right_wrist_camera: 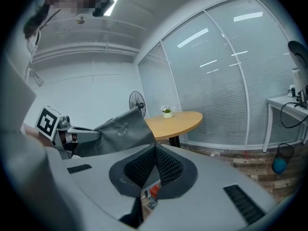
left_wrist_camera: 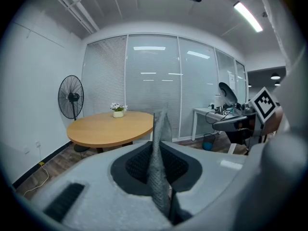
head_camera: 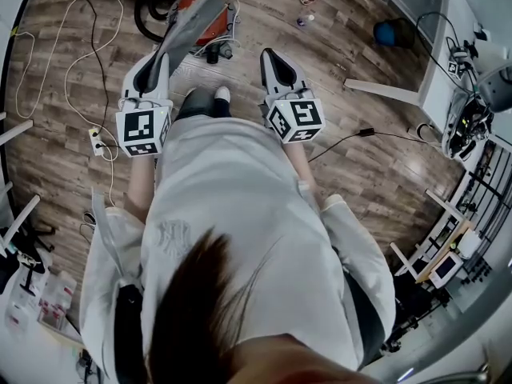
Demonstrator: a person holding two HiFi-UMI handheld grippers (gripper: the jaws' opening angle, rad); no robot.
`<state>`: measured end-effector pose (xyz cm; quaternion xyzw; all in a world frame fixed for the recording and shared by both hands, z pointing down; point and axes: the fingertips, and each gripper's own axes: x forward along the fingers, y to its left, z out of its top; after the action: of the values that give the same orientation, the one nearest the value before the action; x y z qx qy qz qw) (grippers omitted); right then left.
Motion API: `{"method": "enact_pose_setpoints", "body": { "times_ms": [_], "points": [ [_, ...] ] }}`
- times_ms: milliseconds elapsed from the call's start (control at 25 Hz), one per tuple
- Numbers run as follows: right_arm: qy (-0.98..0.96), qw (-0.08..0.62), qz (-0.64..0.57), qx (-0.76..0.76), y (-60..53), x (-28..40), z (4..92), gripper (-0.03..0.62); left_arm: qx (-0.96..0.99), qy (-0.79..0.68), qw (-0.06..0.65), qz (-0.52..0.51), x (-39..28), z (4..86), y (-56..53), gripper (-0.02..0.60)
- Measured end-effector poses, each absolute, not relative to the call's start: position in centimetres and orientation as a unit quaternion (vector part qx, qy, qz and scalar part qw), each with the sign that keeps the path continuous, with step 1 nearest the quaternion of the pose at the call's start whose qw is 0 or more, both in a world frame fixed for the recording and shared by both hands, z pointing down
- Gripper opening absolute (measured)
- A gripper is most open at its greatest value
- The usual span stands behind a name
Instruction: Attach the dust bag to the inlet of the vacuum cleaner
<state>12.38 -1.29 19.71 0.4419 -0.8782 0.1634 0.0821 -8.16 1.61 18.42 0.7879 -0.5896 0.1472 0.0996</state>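
My left gripper [head_camera: 162,58] is shut on the grey fabric dust bag [head_camera: 194,24], which sticks up and forward from its jaws. In the left gripper view the bag [left_wrist_camera: 161,124] stands as a thin edge clamped between the dark pads of the left gripper [left_wrist_camera: 158,154]. The red vacuum cleaner [head_camera: 204,10] lies on the wood floor just beyond the bag, partly hidden by it. My right gripper [head_camera: 269,56] is shut and holds nothing, level with the left one. The right gripper view shows its closed jaws [right_wrist_camera: 155,150], with the bag [right_wrist_camera: 122,128] and left gripper [right_wrist_camera: 72,137] to the left.
A round wooden table [left_wrist_camera: 110,126] with a small flower pot and a standing fan [left_wrist_camera: 70,97] are ahead by the glass wall. Cables [head_camera: 88,38] and a power strip [head_camera: 96,141] lie on the floor at left. A white desk [head_camera: 456,46] and blue bin [head_camera: 390,33] stand at right.
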Motion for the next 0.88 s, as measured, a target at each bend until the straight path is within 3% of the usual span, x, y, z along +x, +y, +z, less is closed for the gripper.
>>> {"method": "enact_pose_setpoints", "body": {
  "times_ms": [880],
  "points": [
    [-0.856,0.075,0.148,0.489,-3.1,9.2,17.7,0.003,0.848,-0.487,0.073,0.198,-9.5,18.6,-1.1,0.038]
  ]
}}
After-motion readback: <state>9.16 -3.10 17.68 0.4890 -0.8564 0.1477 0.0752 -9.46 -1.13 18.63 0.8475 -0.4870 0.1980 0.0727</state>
